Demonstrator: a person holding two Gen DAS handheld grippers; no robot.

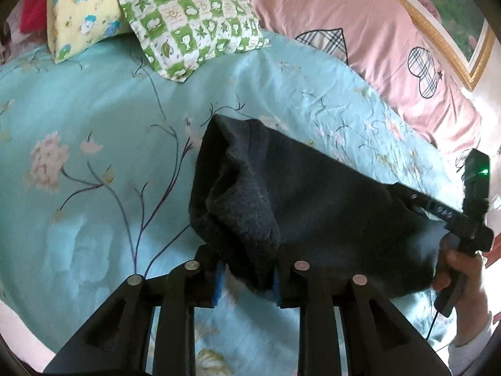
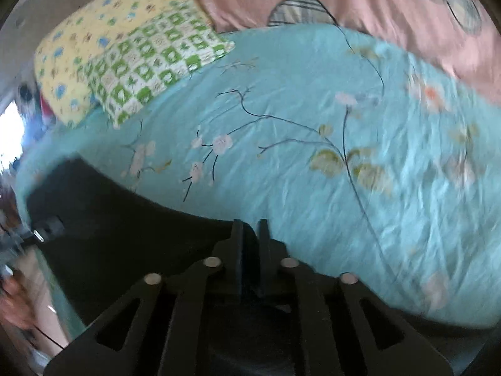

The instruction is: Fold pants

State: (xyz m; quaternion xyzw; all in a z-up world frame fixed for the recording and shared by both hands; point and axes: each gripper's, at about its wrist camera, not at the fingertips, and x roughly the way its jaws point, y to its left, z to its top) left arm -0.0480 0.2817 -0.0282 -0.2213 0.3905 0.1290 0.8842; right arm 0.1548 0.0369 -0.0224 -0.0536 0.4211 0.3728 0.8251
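The left gripper (image 1: 245,277) has its jaws clamped on a bunched edge of the dark pants (image 1: 300,194), which rise just ahead of the jaws and stretch away to the right above the turquoise flowered bed sheet (image 1: 94,131). The right gripper (image 2: 252,244) has its jaws closed nearly together with dark cloth pinched between them, the pants (image 2: 125,238) spreading left from the jaws. Beyond both jaws lie a green checked pillow (image 1: 191,18) and a pink quilt (image 1: 360,25).
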